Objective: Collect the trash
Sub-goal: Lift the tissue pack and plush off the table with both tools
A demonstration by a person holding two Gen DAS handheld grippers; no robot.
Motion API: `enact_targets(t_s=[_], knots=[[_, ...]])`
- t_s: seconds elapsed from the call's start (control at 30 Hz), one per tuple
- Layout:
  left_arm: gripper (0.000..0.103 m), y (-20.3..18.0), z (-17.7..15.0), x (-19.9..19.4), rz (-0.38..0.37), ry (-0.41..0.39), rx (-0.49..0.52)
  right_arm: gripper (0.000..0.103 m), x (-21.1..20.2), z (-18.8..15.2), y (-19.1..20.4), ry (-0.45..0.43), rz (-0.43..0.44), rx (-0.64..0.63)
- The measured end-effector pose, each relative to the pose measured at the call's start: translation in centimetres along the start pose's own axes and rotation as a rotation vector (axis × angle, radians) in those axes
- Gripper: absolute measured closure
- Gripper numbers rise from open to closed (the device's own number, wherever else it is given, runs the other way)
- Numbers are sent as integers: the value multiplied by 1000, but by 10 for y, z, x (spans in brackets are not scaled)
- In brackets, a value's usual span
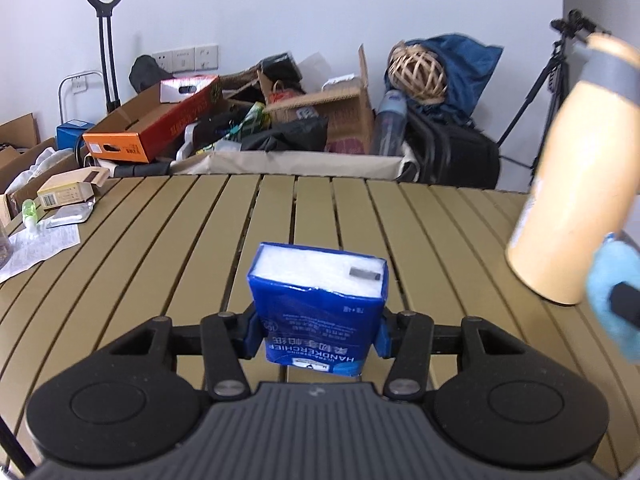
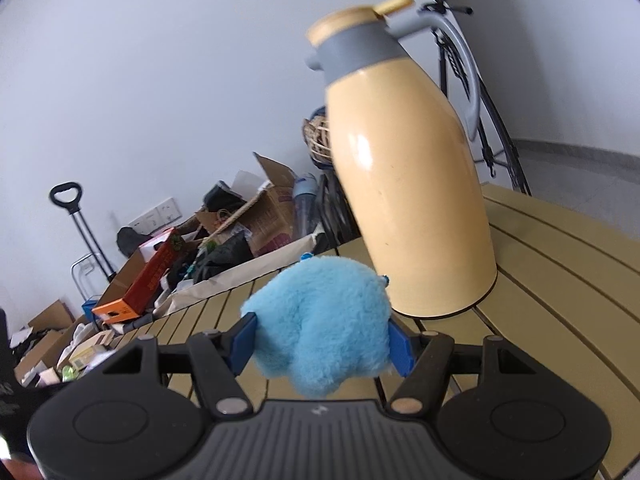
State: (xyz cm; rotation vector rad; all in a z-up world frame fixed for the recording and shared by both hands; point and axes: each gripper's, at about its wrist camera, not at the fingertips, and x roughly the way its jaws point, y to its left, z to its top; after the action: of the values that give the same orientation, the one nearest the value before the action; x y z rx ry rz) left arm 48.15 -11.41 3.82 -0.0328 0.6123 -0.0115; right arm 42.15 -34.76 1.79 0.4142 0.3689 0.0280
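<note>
So we have both pickups made: our left tool (image 1: pixel 316 330) grips the blue tissue pack (image 1: pixel 318 300), our right tool (image 2: pixel 322 340) clamps the blue plush (image 2: pixel 324 328). Ahead-left on the table (image 1: pixel 400 220), papers and a small box (image 1: pixel 68 192) remain.

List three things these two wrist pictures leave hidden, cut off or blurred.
1. Left wrist view: the tissue pack's far side faces away.
2. Left wrist view: the yellow thermos jug is blurred, its top cut by the edge.
3. Right wrist view: the blue plush toy hides the table beneath.
</note>
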Motion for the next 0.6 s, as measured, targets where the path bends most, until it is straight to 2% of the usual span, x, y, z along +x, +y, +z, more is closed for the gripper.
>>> enact_targets(t_s=[0.2, 0.6], knots=[[51, 9, -13, -53, -49, -30, 14, 37, -38, -20, 15, -8, 21, -53], [51, 40, -46, -139, -59, -62, 30, 37, -99, -51, 58, 30, 56, -172]])
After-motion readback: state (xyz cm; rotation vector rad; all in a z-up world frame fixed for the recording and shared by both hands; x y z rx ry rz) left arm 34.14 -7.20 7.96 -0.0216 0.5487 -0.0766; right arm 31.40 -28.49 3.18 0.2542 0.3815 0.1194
